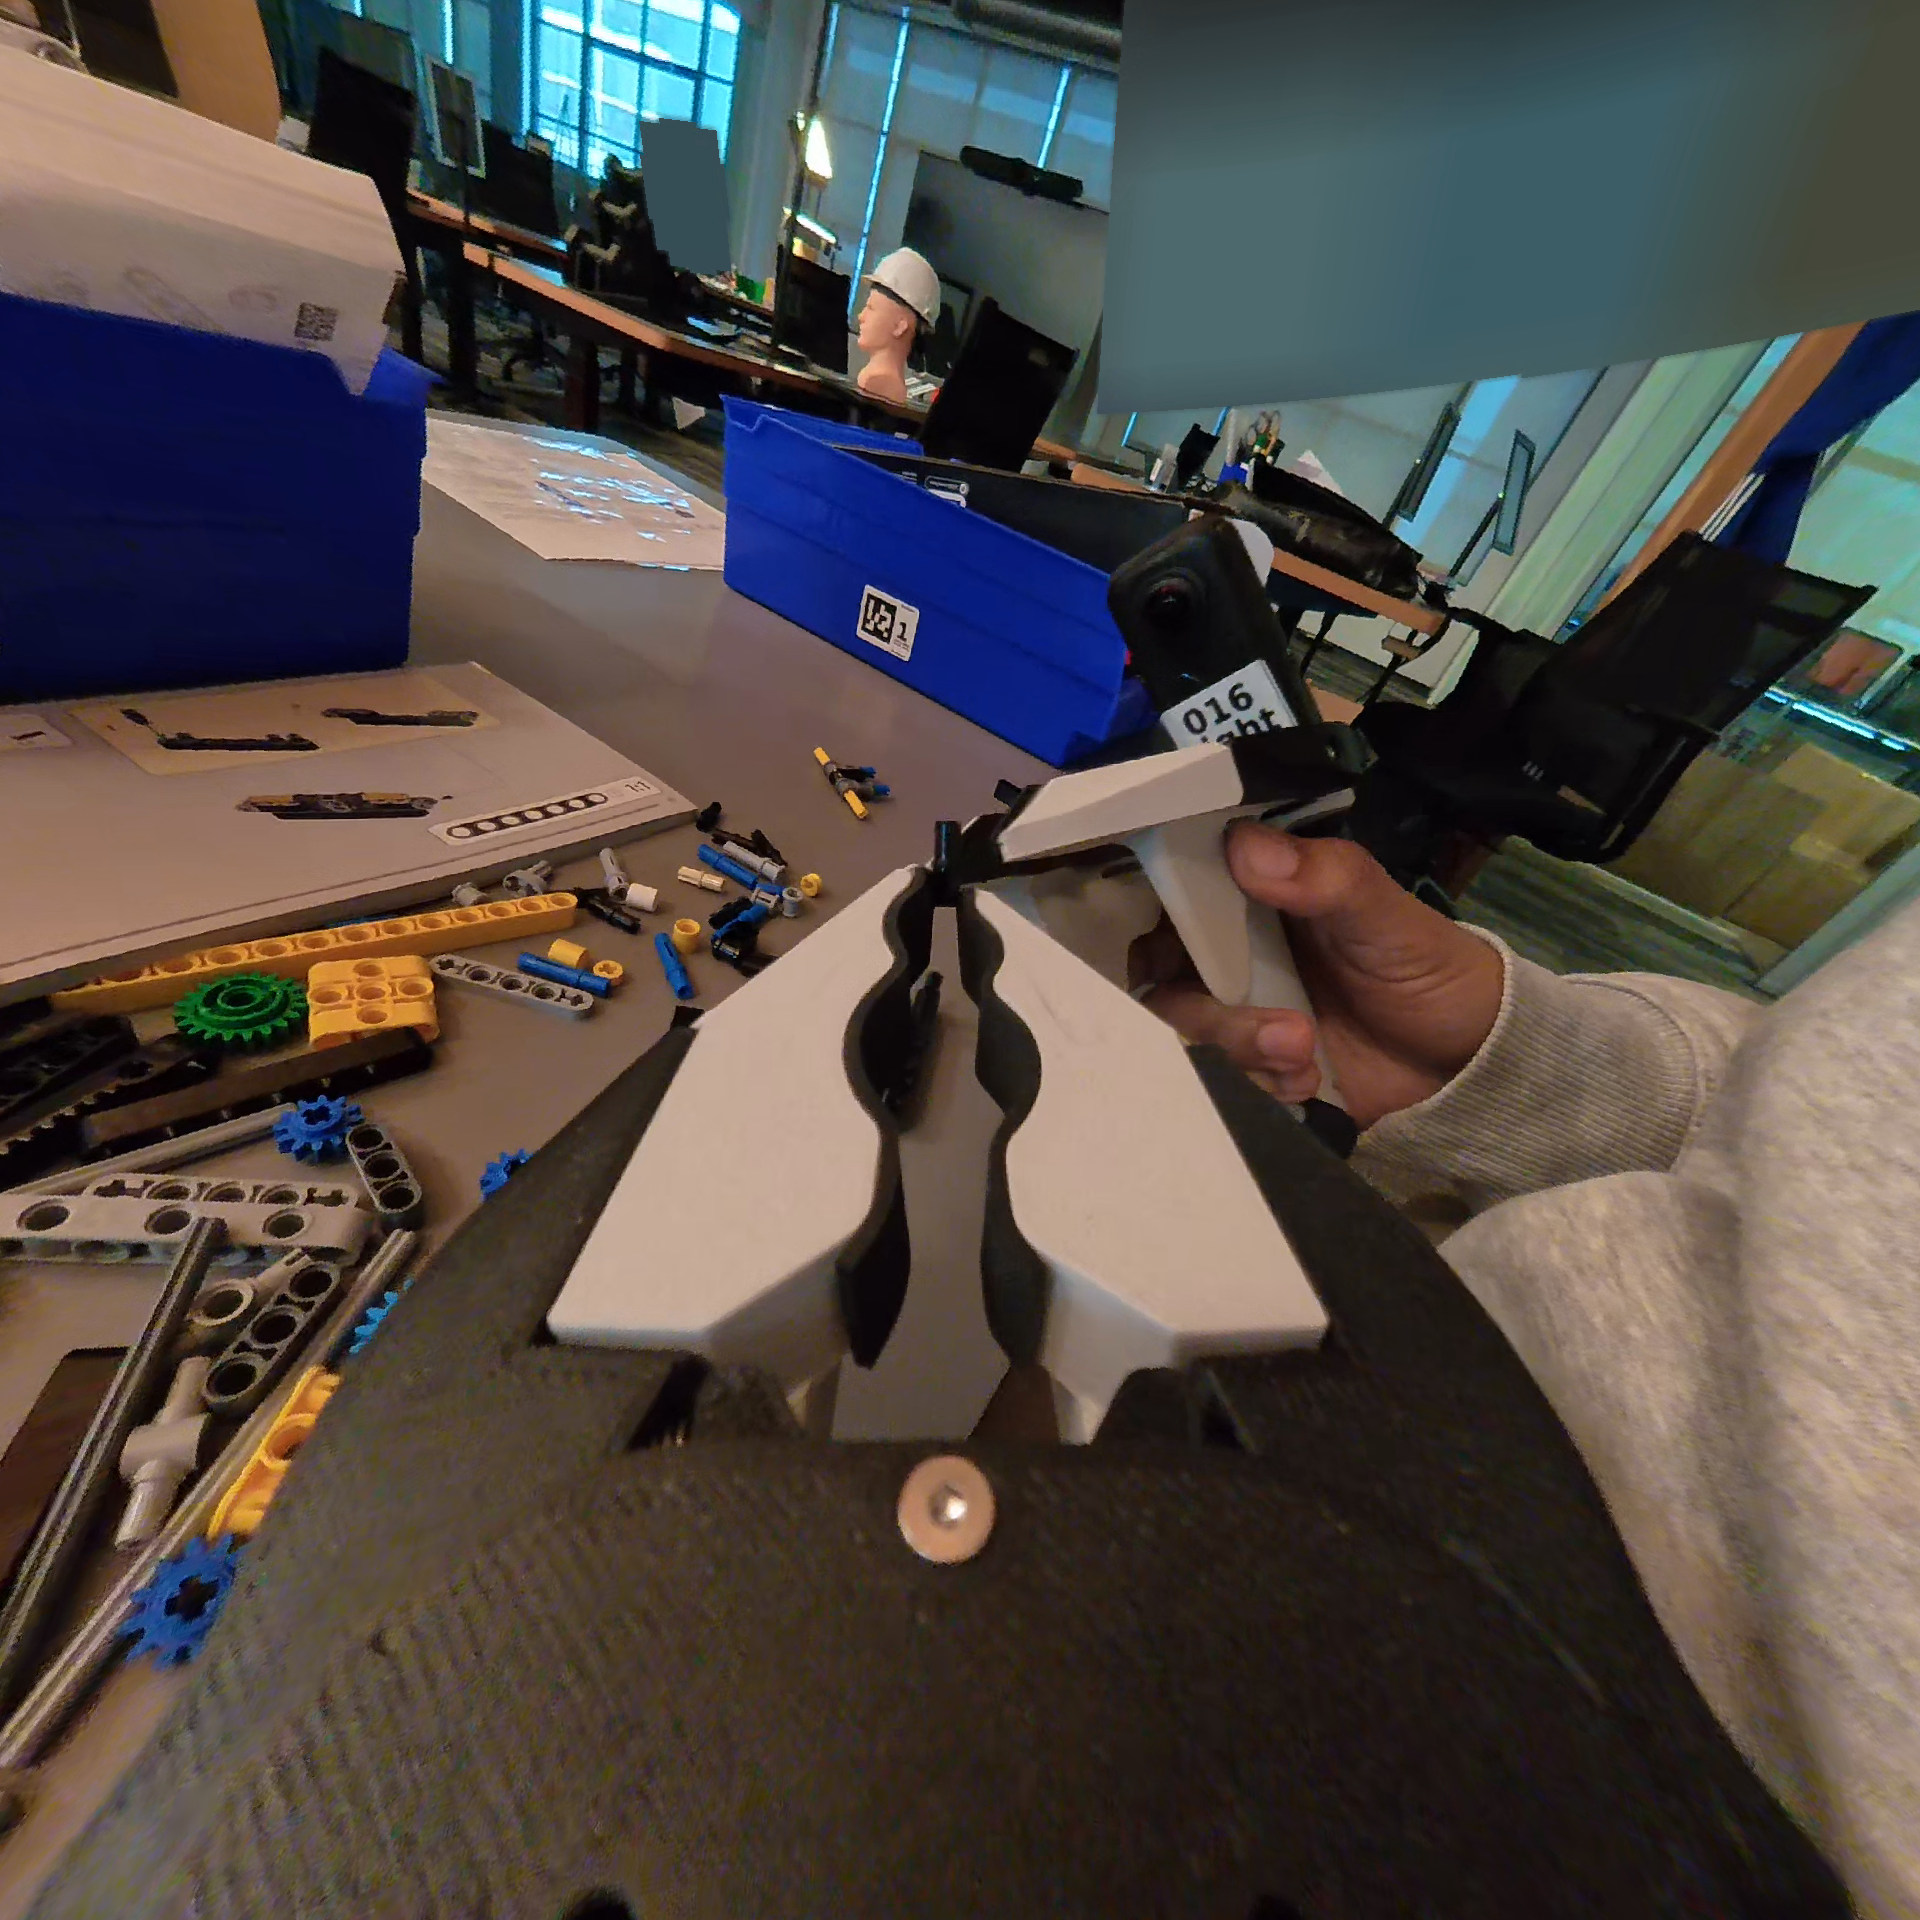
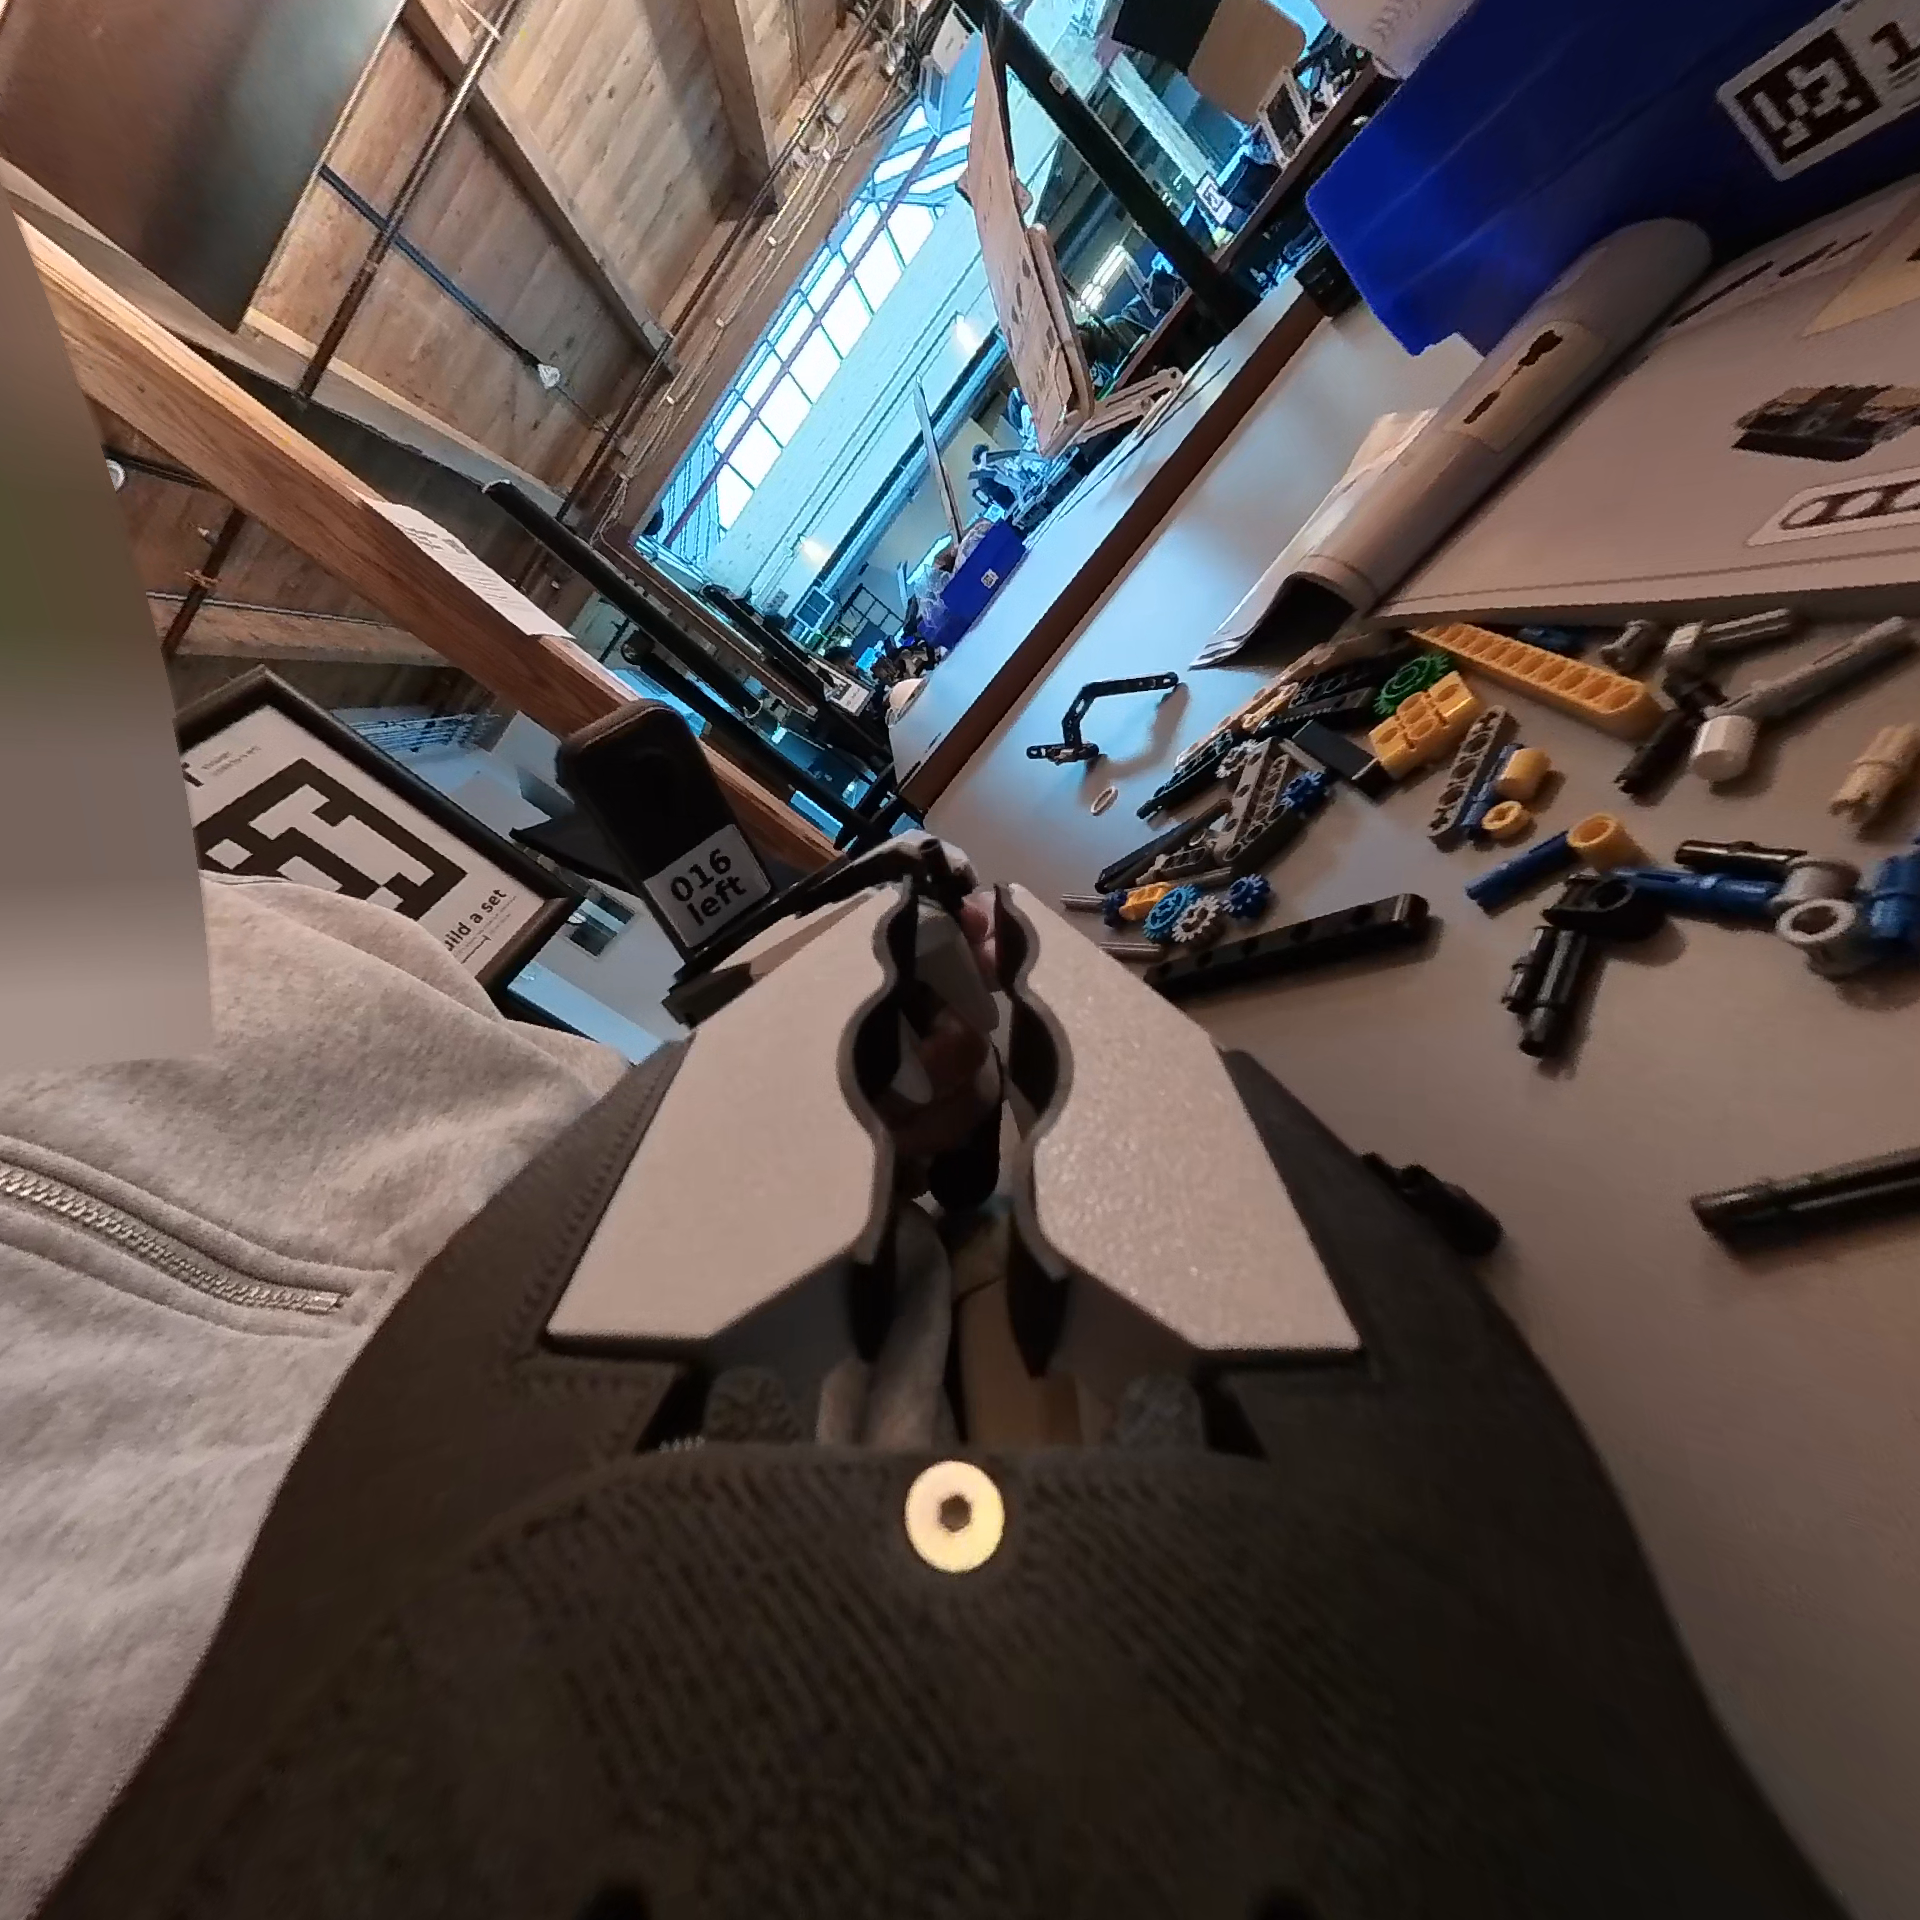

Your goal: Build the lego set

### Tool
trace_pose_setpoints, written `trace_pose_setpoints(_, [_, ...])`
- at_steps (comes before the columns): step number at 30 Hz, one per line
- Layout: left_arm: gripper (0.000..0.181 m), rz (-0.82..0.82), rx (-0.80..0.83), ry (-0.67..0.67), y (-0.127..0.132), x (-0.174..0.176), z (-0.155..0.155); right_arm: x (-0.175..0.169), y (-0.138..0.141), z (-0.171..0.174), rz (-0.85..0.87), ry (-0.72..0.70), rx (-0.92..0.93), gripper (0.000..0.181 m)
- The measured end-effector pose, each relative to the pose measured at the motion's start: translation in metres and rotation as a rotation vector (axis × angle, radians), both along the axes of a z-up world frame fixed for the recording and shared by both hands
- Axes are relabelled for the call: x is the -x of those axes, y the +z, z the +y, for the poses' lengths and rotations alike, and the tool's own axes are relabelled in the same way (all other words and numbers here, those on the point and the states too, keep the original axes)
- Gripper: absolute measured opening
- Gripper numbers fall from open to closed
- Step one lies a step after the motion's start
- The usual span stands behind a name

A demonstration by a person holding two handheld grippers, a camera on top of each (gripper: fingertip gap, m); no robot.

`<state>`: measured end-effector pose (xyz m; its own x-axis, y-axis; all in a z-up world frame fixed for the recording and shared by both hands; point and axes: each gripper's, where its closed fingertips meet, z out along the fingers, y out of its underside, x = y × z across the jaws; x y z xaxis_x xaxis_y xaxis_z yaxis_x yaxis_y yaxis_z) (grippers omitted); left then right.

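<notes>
Both grippers meet tip to tip above the grey table [image 1: 644,644]. My left gripper [image 1: 941,902] has its jaws pressed together on a small black lego pin [image 1: 945,847] that sticks out past the tips. A black part [image 1: 923,1013] shows in the gap farther back. My right gripper [image 2: 956,891], also in the left wrist view [image 1: 987,847], comes in from the right with its tips at that pin [image 2: 932,864]. Its jaws stand a narrow gap apart, and its grip is unclear. Loose lego pieces [image 1: 364,987] lie on the table to the left.
An open instruction booklet [image 1: 312,790] lies behind the lego pile. Two blue bins stand behind it, one at left [image 1: 197,499] and one at centre [image 1: 914,613]. More pins and beams [image 2: 1558,883] are scattered at right in the right wrist view. A grey sleeve [image 1: 1714,1351] is close by. Both grippers' tips are close together, under 4 cm apart.
</notes>
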<state>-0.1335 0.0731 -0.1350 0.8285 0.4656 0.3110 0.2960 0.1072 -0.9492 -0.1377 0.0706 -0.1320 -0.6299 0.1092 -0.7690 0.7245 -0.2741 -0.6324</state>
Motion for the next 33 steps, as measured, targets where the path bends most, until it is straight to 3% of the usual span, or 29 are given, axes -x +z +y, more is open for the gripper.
trace_pose_setpoints(8, [0.002, -0.001, 0.009, -0.007, -0.001, -0.001, 0.001, 0.001, 0.003, 0.004, 0.006, -0.012, 0.011, 0.015])
trace_pose_setpoints(13, [0.002, 0.031, 0.095, -0.028, -0.009, -0.005, 0.006, -0.003, -0.002, 0.001, 0.018, 0.013, -0.045, 0.015])
trace_pose_setpoints(16, [0.002, 0.038, 0.146, -0.056, -0.014, -0.01, 0.011, -0.005, -0.004, 0.0, 0.036, 0.02, -0.072, 0.002])
trace_pose_setpoints(33, [0.002, -0.005, 0.122, -0.058, -0.013, -0.009, 0.01, -0.005, -0.006, 0.003, 0.041, 0.034, -0.102, 0.005])
